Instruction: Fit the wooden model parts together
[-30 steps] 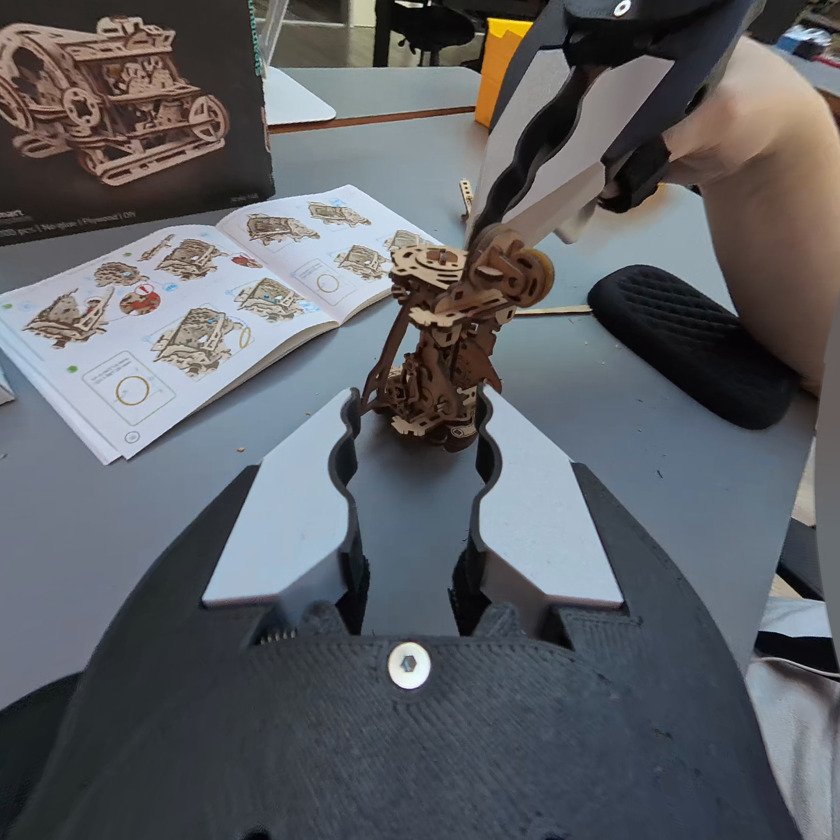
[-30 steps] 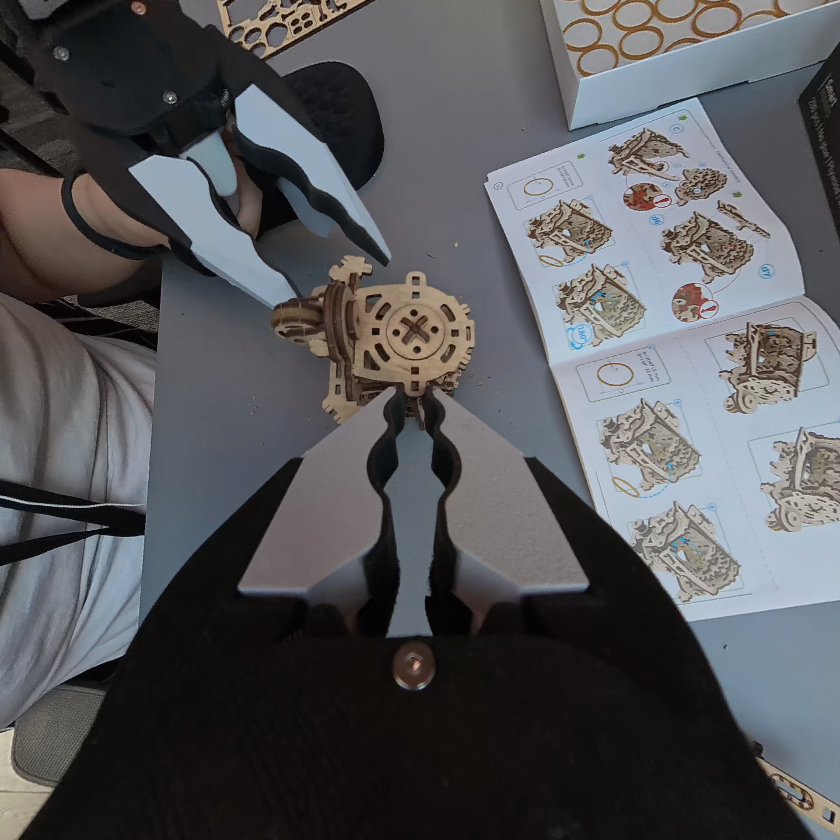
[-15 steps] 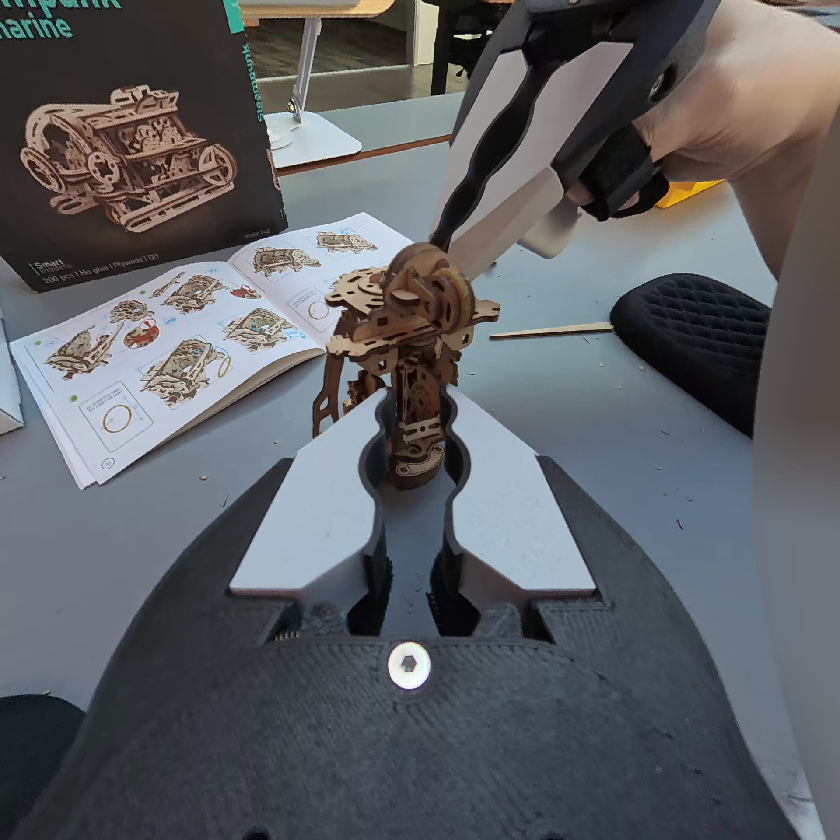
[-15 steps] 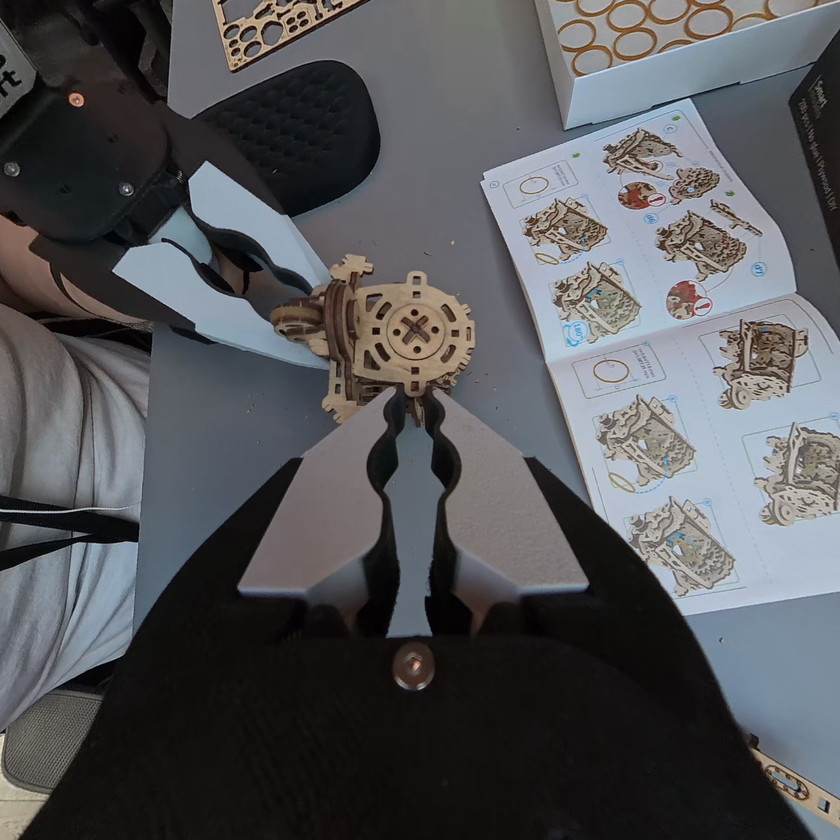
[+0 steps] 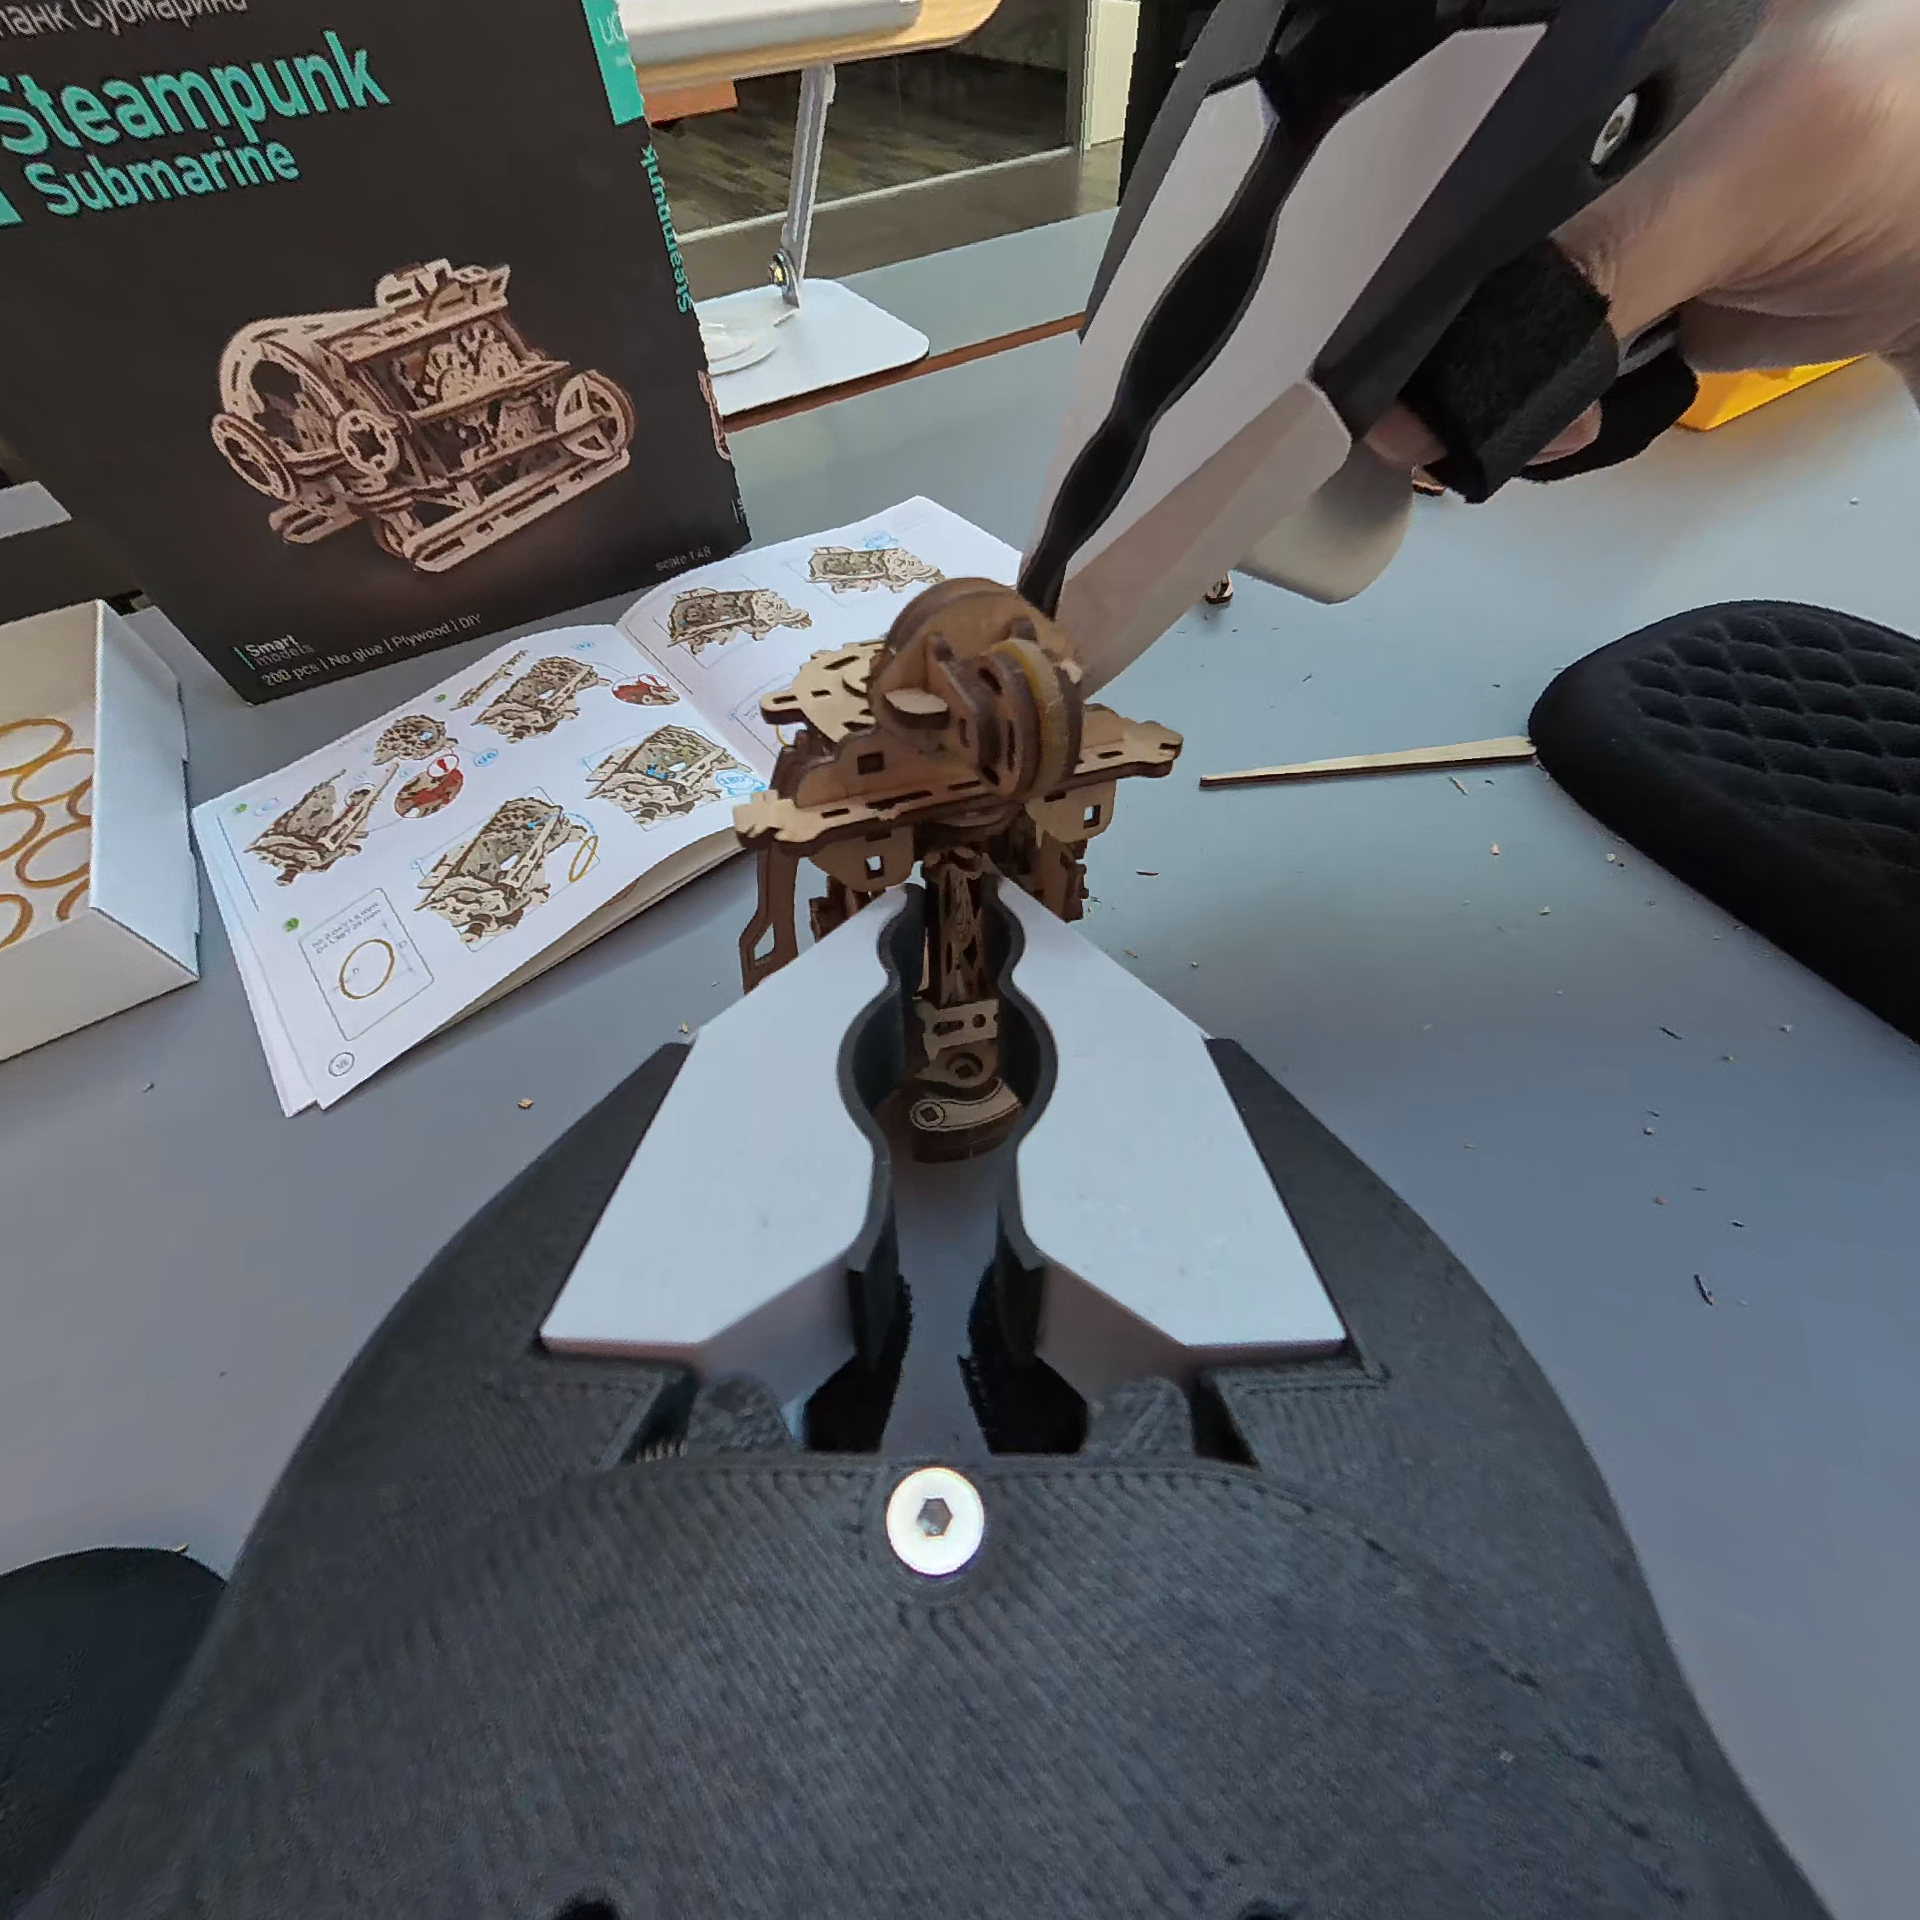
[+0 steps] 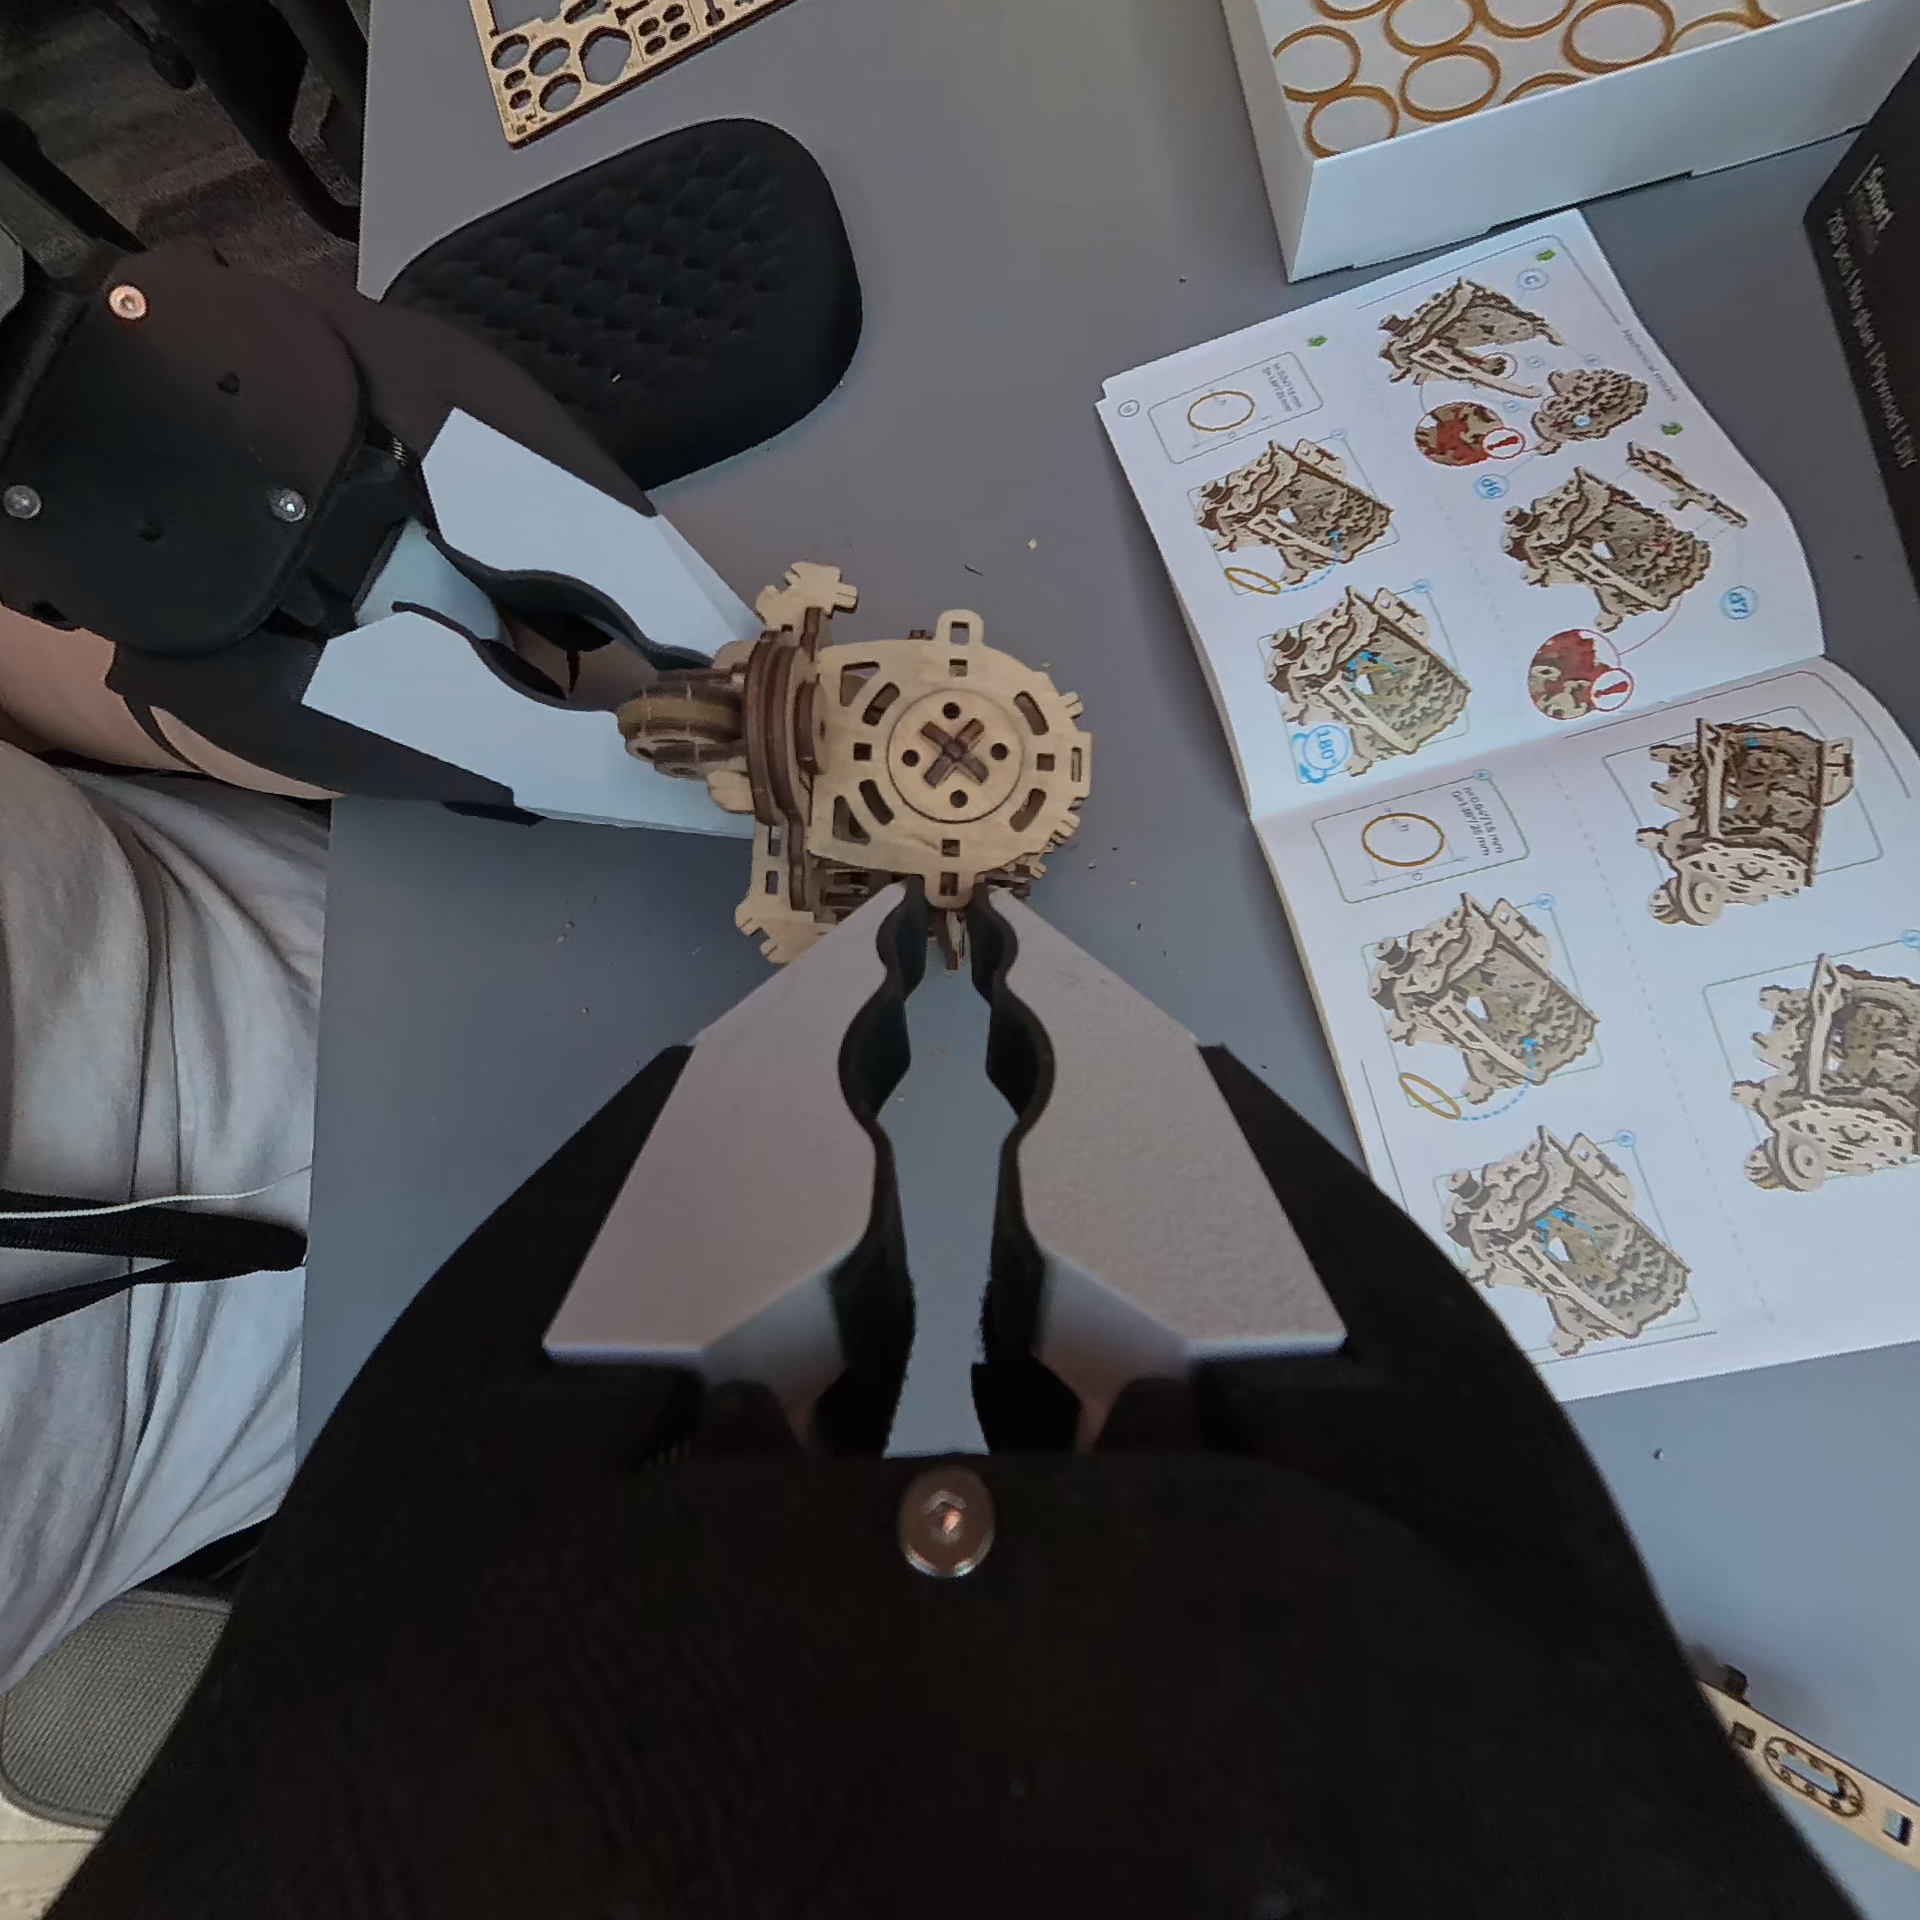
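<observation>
Left gripper is clamped on the lower stem of the wooden model, holding it upright above the grey table; whether the model's base touches the table is hidden by the fingers. Right gripper is closed on a tab at the model's edge, its tips partly lost behind the round plate. In the left wrist view, the right gripper's tips are hidden behind the small wheel on top. Just beside the model lies an open instruction booklet. Farther out stand the dark kit box, a white tray of rings cut off by the frame, and a black padded rest.
</observation>
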`<state>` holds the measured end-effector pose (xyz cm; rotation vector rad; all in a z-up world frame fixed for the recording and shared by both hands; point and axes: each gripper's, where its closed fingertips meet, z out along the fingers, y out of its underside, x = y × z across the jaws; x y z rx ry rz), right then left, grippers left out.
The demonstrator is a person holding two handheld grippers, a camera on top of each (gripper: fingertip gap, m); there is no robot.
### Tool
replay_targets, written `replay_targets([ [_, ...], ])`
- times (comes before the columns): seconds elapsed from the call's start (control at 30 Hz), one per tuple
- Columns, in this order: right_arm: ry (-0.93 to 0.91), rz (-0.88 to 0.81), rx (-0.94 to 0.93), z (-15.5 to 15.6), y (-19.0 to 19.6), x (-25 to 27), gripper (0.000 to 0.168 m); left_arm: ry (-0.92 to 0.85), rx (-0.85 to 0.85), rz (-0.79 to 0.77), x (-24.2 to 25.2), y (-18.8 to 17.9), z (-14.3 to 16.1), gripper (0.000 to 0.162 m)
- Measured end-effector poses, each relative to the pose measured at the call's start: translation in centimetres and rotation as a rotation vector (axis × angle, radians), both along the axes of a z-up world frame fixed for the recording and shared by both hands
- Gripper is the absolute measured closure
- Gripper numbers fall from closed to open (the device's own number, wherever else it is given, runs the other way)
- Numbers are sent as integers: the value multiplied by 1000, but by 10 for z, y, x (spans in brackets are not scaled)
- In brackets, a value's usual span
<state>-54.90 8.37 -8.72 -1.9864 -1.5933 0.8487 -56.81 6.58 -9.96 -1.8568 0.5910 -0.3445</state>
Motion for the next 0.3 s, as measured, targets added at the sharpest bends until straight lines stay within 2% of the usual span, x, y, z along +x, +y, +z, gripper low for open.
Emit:
replay_targets([
  [0.3,-1,-13,-13,-1,1,0,161,4,5,0,-1,2,0,160],
])
